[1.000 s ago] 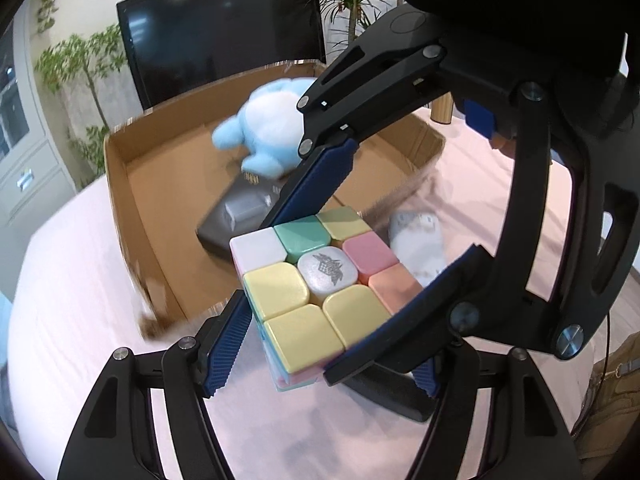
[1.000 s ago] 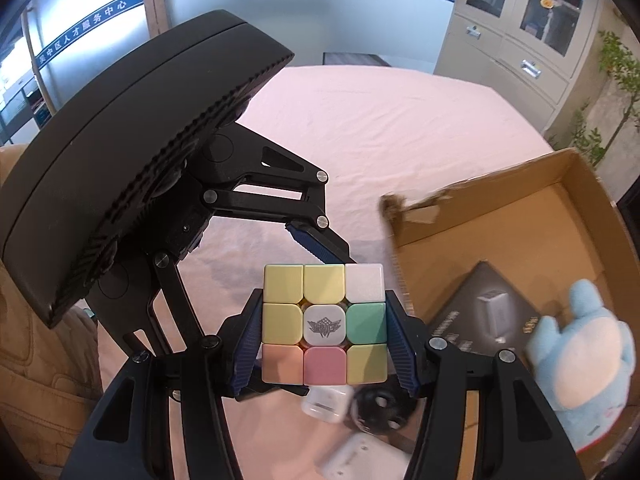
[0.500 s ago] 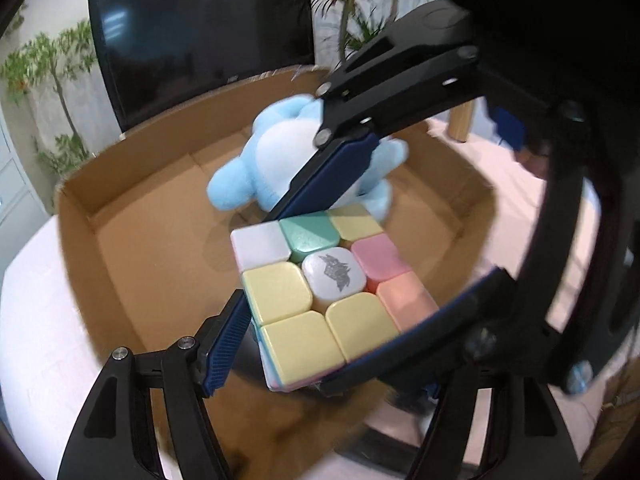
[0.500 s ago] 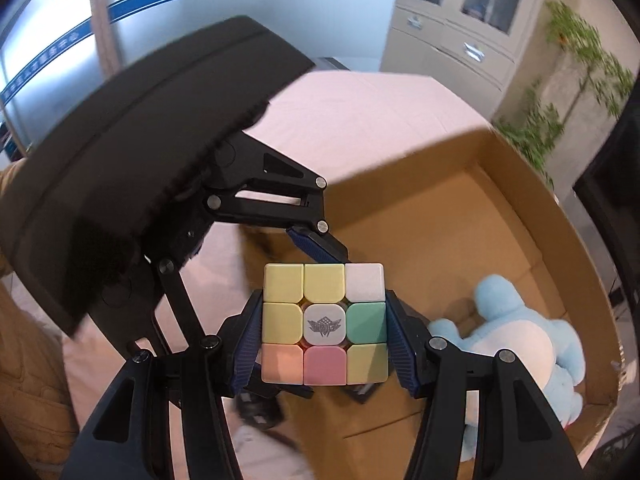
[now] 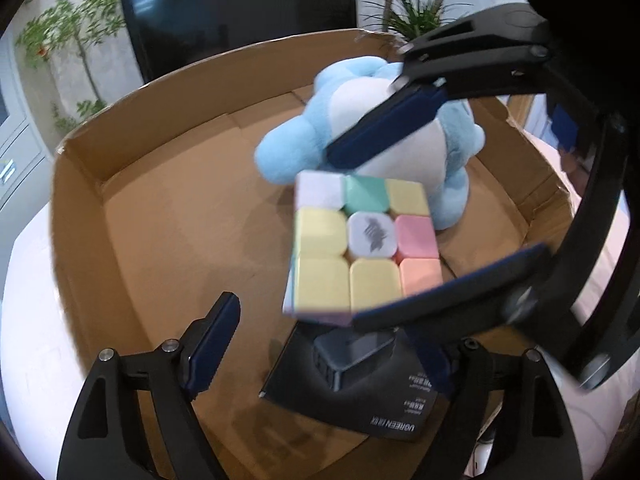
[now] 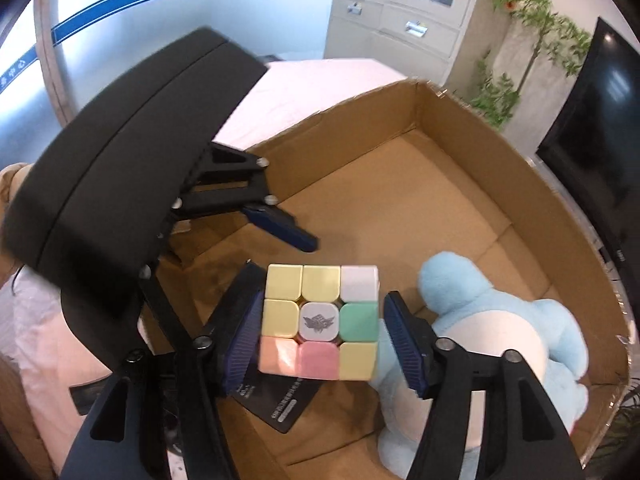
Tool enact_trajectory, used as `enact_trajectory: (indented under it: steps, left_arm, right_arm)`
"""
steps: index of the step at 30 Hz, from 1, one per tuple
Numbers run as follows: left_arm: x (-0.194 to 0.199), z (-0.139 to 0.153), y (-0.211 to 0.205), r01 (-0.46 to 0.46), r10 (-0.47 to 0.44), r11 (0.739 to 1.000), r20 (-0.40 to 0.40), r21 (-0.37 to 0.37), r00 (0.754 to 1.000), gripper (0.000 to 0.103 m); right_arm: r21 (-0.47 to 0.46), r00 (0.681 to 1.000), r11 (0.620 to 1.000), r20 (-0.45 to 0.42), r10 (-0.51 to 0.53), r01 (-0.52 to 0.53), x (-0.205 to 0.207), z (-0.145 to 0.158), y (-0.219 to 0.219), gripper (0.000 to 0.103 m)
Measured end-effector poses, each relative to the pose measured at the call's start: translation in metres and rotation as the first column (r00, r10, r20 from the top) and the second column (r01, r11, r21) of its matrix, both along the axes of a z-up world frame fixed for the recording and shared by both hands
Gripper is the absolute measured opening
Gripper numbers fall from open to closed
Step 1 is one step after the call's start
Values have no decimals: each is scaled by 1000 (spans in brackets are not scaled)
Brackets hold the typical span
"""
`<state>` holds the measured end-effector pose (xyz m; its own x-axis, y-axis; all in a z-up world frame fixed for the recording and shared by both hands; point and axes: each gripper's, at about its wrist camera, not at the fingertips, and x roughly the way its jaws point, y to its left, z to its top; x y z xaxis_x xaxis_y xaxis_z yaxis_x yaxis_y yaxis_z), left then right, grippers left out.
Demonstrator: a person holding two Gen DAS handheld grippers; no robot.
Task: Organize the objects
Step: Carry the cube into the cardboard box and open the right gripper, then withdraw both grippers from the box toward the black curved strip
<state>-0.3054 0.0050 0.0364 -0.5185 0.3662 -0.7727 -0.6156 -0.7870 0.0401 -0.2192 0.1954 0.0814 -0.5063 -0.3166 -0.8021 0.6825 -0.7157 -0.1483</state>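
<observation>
Landmark: we place everything relative to the cardboard box [image 6: 480, 148], whose floor fills both wrist views.

Cube: the pastel puzzle cube [image 6: 320, 322] hangs in the air above the box floor, over the near end of the box, not resting on anything.

Right gripper: our right gripper [image 6: 320, 328] has a blue pad on each side of the cube; the left pad looks pressed to it, while a thin gap seems to show at the right pad, so we judge the hold light or easing.

Left gripper: our left gripper [image 5: 332, 344] is spread wide with nothing between its pads; the cube sits ahead of it, untouched.

Neighbours in the box: the blue plush toy [image 6: 512, 340] lies just beside the cube toward the box's far side, and a black carton [image 5: 360, 392] lies flat on the floor directly under the cube.

Step, as we read it: lowering or dropping the cube into the box.

Risk one: released from this height, the cube could land on the carton's edge and tumble, or bounce toward the box wall.

Risk two: it could wedge against the plush and end up tilted.

Risk three: both grippers are close over the same spot; the left fingers could knock the cube or the right linkage.
</observation>
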Motion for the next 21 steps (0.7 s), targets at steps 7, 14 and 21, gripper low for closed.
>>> enact_trajectory:
  steps: [7, 14, 21]
  left_arm:
    - [30, 27, -27, -64, 65, 998, -78, 13, 995, 83]
    - [76, 38, -46, -45, 46, 999, -129, 11, 991, 85]
    - [141, 19, -55, -13, 15, 1000, -107, 19, 994, 85]
  right_arm:
    - [-84, 996, 995, -67, -55, 49, 36, 29, 21, 71]
    - [-126, 994, 992, -100, -43, 31, 100, 40, 22, 72]
    - [-124, 997, 992, -76, -20, 11, 158, 32, 10, 72]
